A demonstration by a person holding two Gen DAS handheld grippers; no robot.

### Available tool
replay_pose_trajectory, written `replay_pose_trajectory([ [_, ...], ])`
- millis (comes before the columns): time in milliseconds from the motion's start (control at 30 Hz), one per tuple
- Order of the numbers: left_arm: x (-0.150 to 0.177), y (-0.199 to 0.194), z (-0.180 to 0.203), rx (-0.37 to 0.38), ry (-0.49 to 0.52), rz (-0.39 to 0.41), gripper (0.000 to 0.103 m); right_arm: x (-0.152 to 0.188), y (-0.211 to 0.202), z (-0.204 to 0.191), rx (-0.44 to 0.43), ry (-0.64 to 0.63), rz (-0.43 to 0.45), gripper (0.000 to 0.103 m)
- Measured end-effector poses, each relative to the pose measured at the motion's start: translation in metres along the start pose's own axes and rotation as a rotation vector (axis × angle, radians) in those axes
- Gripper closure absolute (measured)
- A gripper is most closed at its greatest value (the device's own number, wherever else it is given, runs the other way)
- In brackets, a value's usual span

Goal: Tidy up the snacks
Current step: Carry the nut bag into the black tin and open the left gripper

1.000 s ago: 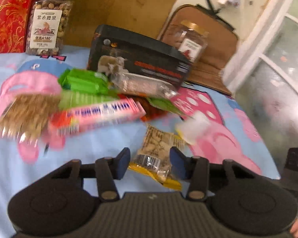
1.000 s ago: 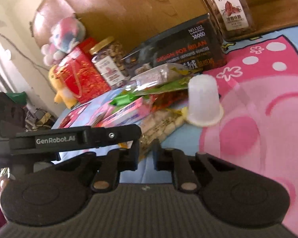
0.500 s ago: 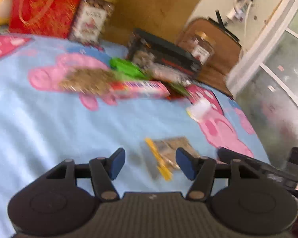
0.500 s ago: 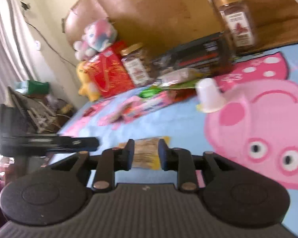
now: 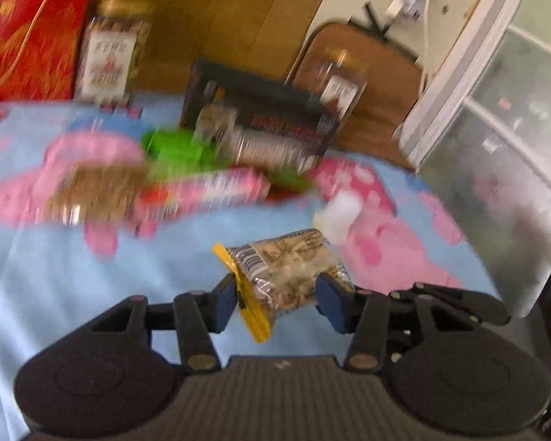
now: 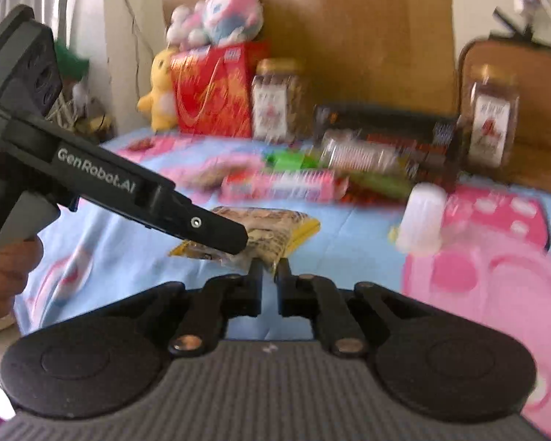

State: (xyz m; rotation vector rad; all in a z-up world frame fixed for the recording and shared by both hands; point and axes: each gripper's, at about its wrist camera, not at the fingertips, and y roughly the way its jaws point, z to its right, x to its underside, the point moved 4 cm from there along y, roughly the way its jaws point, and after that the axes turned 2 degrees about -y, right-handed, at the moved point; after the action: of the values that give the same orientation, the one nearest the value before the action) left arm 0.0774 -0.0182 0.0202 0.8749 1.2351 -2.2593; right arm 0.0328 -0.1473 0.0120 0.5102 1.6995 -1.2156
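Observation:
A clear snack packet with a yellow edge (image 5: pixel 286 272) sits between the blue pads of my left gripper (image 5: pixel 275 299), which is closed on its sides and holds it above the blue cartoon sheet. In the right wrist view the packet (image 6: pixel 272 226) hangs under the left gripper's finger (image 6: pixel 216 229). My right gripper (image 6: pixel 269 275) is shut and empty just below it. A pile of snacks lies beyond: a pink bar pack (image 5: pixel 216 193), green packs (image 5: pixel 176 150), a black box (image 5: pixel 260 117) and a white cup (image 5: pixel 339 213).
Two nut jars (image 5: pixel 112 51) (image 6: pixel 490 128), a red gift box (image 5: pixel 25 33) and plush toys (image 6: pixel 216 14) stand along the wooden headboard. A brown chair (image 5: pixel 382 84) stands behind. The bed edge drops off at the right toward a glass door (image 5: pixel 496 110).
My left gripper has closed on the snack packet and lifted it off the sheet. The right gripper has pulled back and now looks at the packet from below.

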Motion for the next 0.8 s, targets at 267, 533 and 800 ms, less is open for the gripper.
replay_pose_trajectory([
  [267, -0.117, 0.036, 0.030, 0.013, 0.140, 0.108, 0.056, -0.086, 0.023, 0.048, 0.105, -0.103, 0.164, 0.093],
  [533, -0.177, 0.132, 0.007, -0.080, 0.116, 0.057, 0.048, -0.124, 0.097, 0.138, 0.080, 0.067, 0.045, 0.089],
  [800, -0.183, 0.125, -0.021, -0.317, 0.292, 0.126, 0.035, -0.119, 0.085, 0.175, 0.108, 0.175, 0.107, 0.073],
])
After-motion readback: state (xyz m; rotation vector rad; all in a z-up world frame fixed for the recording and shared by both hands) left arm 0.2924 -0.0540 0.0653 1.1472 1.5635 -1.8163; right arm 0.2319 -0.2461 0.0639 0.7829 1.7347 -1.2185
